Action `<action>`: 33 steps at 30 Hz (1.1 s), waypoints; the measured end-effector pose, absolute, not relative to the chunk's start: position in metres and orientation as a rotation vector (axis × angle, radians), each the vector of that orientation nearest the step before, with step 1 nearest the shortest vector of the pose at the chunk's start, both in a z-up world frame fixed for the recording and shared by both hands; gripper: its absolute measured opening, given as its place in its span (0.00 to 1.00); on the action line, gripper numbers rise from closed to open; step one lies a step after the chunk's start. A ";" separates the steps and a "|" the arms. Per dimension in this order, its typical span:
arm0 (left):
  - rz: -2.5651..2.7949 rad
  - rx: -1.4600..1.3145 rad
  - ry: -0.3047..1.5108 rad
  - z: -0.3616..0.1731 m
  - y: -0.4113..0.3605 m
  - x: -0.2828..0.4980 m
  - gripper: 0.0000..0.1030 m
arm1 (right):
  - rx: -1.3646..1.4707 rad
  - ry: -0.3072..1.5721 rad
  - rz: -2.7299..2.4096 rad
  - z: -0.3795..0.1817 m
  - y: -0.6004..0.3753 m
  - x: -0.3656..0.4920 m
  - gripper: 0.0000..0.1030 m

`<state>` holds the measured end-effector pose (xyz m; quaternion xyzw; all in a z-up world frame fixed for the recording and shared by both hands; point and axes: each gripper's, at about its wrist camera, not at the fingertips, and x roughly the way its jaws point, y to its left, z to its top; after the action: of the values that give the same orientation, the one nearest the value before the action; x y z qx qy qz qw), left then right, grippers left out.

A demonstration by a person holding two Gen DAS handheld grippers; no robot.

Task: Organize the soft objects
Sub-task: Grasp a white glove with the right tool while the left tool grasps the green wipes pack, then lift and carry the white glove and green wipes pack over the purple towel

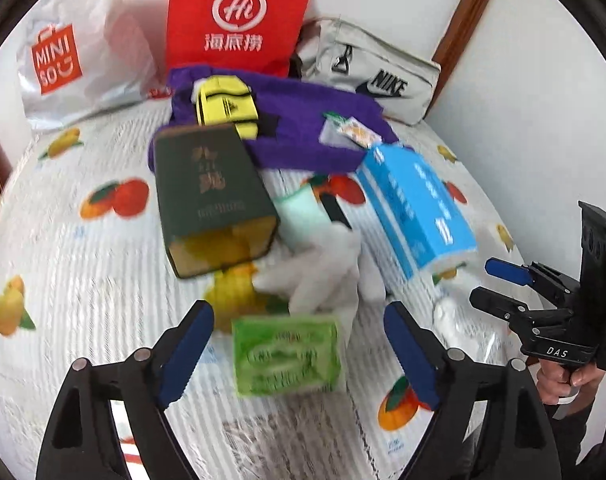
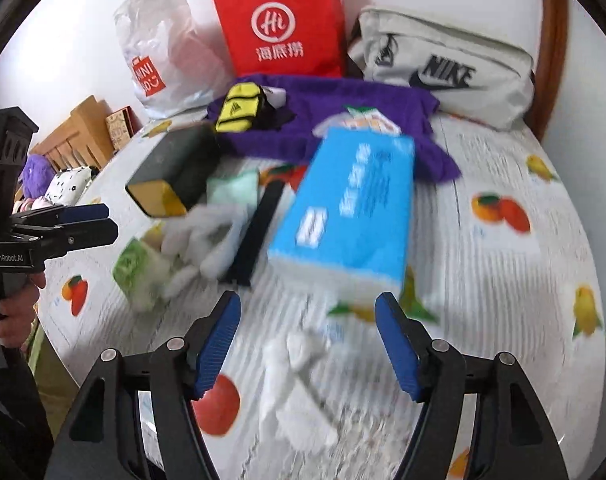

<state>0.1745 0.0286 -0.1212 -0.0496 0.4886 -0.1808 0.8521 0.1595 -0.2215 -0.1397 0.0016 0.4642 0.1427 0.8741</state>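
Observation:
My left gripper (image 1: 299, 346) is open, its jaws on either side of a green tissue pack (image 1: 287, 356) on the bed. White gloves (image 1: 323, 276) lie just beyond it. My right gripper (image 2: 307, 338) is open above a white glove (image 2: 299, 376), close to a blue tissue box (image 2: 347, 208). A purple cloth (image 1: 303, 128) with a yellow pouch (image 1: 227, 104) on it lies further back. A dark green box (image 1: 211, 196) and a mint-green item (image 1: 299, 216) lie mid-bed. The right gripper also shows in the left wrist view (image 1: 499, 280).
A Miniso plastic bag (image 1: 75, 56), a red paper bag (image 1: 239, 16) and a grey Nike bag (image 1: 379, 76) stand against the wall. A black strip (image 2: 259, 232) lies beside the blue box. Boxes and soft toys (image 2: 63, 160) sit left of the bed.

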 end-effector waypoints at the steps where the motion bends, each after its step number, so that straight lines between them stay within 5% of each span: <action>1: -0.381 -0.097 1.028 -0.125 0.027 0.170 0.89 | 0.010 0.978 0.297 -0.144 -0.223 0.156 0.67; 13: -0.338 -0.032 1.060 -0.162 0.013 0.165 0.88 | -0.009 1.036 0.276 -0.188 -0.221 0.129 0.67; 14: -0.314 -0.013 1.060 -0.164 0.012 0.166 0.85 | -0.018 1.033 0.273 -0.190 -0.219 0.129 0.67; 15: -0.304 -0.007 1.057 -0.165 0.012 0.166 0.70 | -0.029 1.021 0.267 -0.191 -0.217 0.129 0.67; 18: -0.332 -0.037 1.042 -0.163 0.017 0.162 0.68 | -0.047 0.972 0.254 -0.193 -0.216 0.127 0.64; 21: -0.345 -0.055 1.021 -0.158 0.020 0.157 0.68 | -0.068 0.932 0.235 -0.193 -0.215 0.126 0.51; 26: -0.350 -0.089 1.003 -0.152 0.027 0.148 0.68 | -0.057 0.906 0.237 -0.192 -0.213 0.129 0.13; 33: -0.292 -0.076 1.006 -0.151 0.039 0.143 0.68 | -0.008 0.897 0.278 -0.186 -0.220 0.123 0.09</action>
<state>0.1431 0.0388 -0.1513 -0.0362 0.4803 -0.1394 0.8652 0.1229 -0.2204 -0.1857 -0.0037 0.4321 0.1340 0.8918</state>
